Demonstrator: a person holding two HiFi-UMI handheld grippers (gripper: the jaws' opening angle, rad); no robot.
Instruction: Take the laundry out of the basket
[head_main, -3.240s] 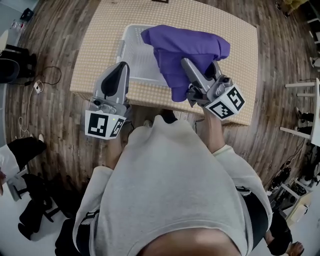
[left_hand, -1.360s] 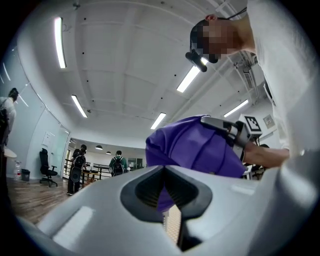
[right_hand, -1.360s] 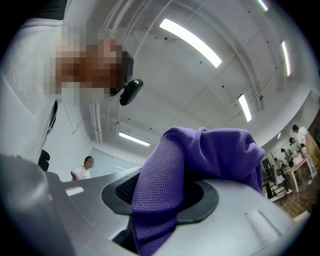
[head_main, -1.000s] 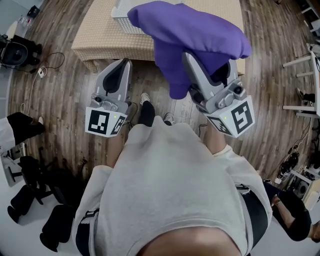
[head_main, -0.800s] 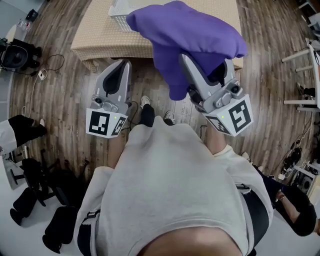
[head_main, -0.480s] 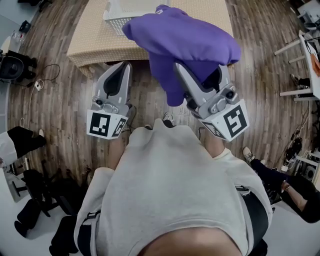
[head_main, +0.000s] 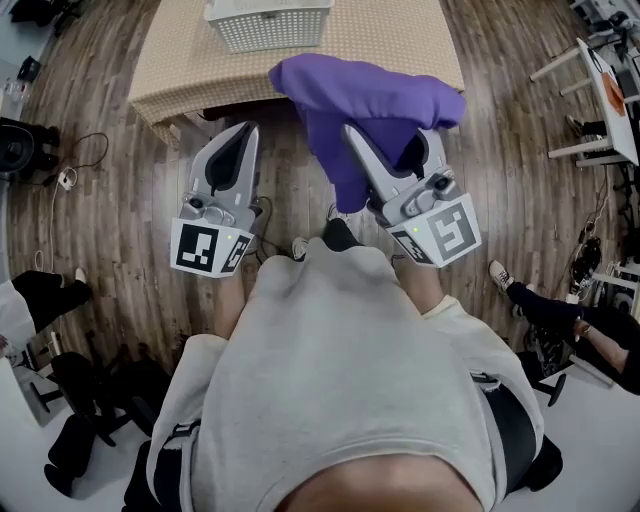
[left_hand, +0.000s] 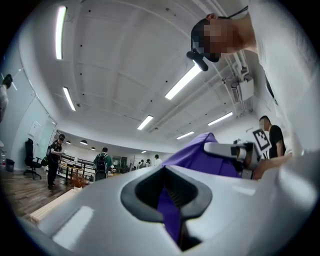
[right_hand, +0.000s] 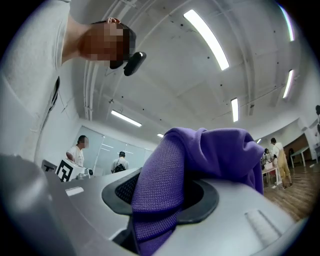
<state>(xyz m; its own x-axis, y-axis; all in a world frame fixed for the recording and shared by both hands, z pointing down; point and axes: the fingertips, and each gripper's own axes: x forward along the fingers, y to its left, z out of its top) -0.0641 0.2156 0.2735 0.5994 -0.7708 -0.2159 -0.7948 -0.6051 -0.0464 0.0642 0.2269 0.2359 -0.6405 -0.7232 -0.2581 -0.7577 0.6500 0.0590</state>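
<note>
A purple garment (head_main: 370, 100) hangs bunched over my right gripper (head_main: 385, 130), whose jaws are shut on a fold of it. In the right gripper view the purple knit (right_hand: 165, 180) fills the gap between the jaws and spills over the top. My left gripper (head_main: 228, 165) stands to the garment's left, apart from it, jaws together and holding nothing. In the left gripper view a thin purple strip shows at the seam of the left gripper (left_hand: 167, 200). The white laundry basket (head_main: 268, 25) stands on the tan table (head_main: 400, 40) beyond both grippers. Its inside is hidden.
Both grippers hang over wooden floor (head_main: 130, 220), short of the table's near edge. White furniture legs (head_main: 590, 100) stand at the right, a seated person's legs (head_main: 545, 305) lower right. A cable (head_main: 70, 170) and dark objects lie at the left.
The table and basket have slid up and away in the head view as the person backs off. The purple garment stays in the right gripper, now over the floor. The left gripper holds its place.
</note>
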